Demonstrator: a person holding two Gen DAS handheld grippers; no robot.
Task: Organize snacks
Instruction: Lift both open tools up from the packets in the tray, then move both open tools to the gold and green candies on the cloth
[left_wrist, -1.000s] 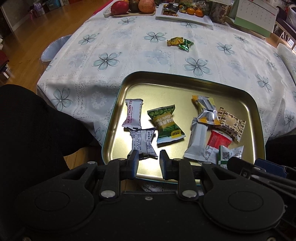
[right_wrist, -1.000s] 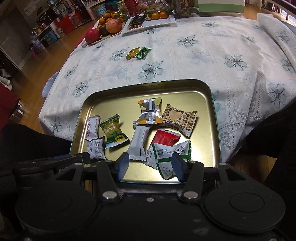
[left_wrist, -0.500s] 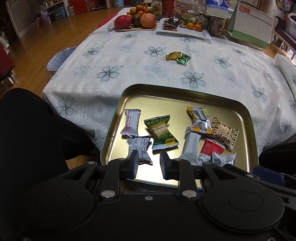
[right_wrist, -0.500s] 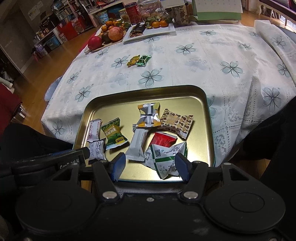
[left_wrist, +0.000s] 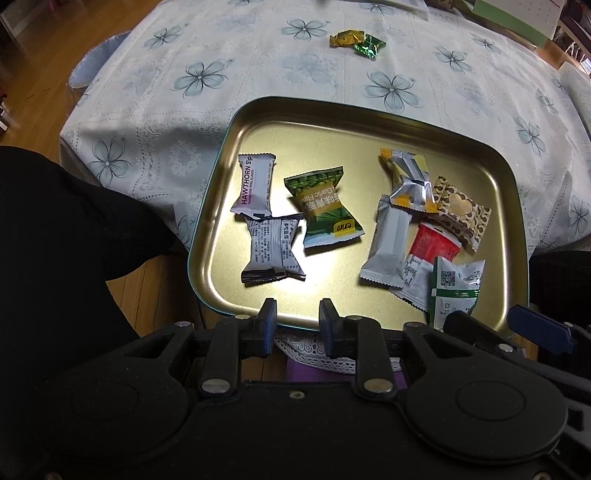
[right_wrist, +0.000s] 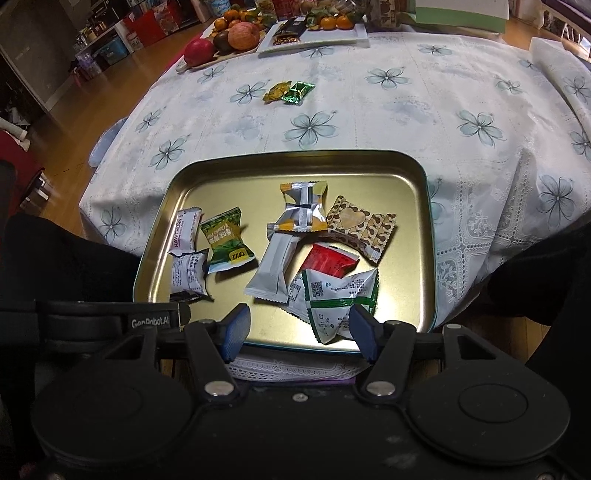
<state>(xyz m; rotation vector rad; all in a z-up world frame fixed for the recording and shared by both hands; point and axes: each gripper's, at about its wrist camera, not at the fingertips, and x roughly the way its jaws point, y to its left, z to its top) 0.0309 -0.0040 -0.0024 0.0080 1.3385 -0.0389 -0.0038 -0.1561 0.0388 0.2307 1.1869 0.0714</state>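
tray: gold tin tray (left_wrist: 369, 125) at the table's near edge, on a flowered cloth (left_wrist: 229, 92); its near rim overhangs the edge a little
left group: hawthorn bar (left_wrist: 254, 184) by the tray's left wall; grey packet (left_wrist: 272, 249) touching its near end, by the near-left corner; green pack (left_wrist: 325, 210) just right of both, tilted
right group: yellow-silver pack (left_wrist: 408, 181) farthest back, lying over the far end of a long white bar (left_wrist: 388, 243); heart pack (left_wrist: 461, 208) beside it toward the right wall; red pack (left_wrist: 436, 242) under the heart pack's near edge; white-green packet (right_wrist: 338, 295) nearest the near rim, over the red pack's near end, with another white wrapper under it
loose sweets: gold sweet (left_wrist: 345, 38) and green sweet (left_wrist: 369, 45), touching, on the cloth well beyond the tray's far rim
far edge: fruit board (right_wrist: 221, 40) at the far-left corner, white plate (right_wrist: 317, 35) of snacks beside it
left gripper (left_wrist: 297, 314): jaws narrow, nothing between them, above the tray's near rim, near the grey packet and apart from it
right gripper (right_wrist: 299, 325): jaws wide, nothing pressed; above the near rim, with the white-green packet's near corner showing between the fingertips; whether it touches cannot be told
person: dark clothing at both sides of the tray
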